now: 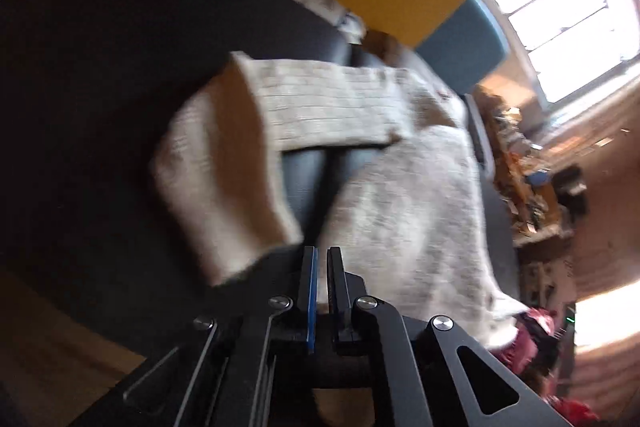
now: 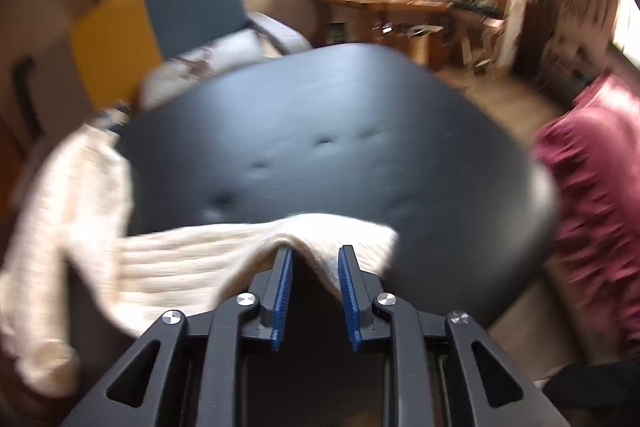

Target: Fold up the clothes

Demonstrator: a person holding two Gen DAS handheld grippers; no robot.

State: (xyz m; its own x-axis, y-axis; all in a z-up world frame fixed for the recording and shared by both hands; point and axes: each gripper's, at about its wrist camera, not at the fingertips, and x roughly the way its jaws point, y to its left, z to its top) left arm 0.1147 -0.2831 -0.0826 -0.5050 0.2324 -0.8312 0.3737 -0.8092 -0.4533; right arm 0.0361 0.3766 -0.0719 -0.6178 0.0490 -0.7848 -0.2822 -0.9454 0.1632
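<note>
A cream knitted sweater [image 1: 404,195] lies spread over a black padded table [image 1: 100,87], one sleeve [image 1: 320,103] folded across it. My left gripper [image 1: 322,255] has its jaws nearly together, and the sweater's edge converges at their tips, so it looks shut on the knit. In the right wrist view the sweater [image 2: 192,263] runs from the left down to the table's near edge. A raised fold of it sits at the tips of my right gripper [image 2: 316,251], which is open, with its blue pads [image 2: 282,291] well apart. Both views are blurred by motion.
A chair with a yellow and teal back [image 2: 180,3] stands beyond the black table [image 2: 340,131], with pale cloth on its seat. A dark red fabric [image 2: 592,179] is at the right. A cluttered wooden desk [image 2: 400,3] stands under the window.
</note>
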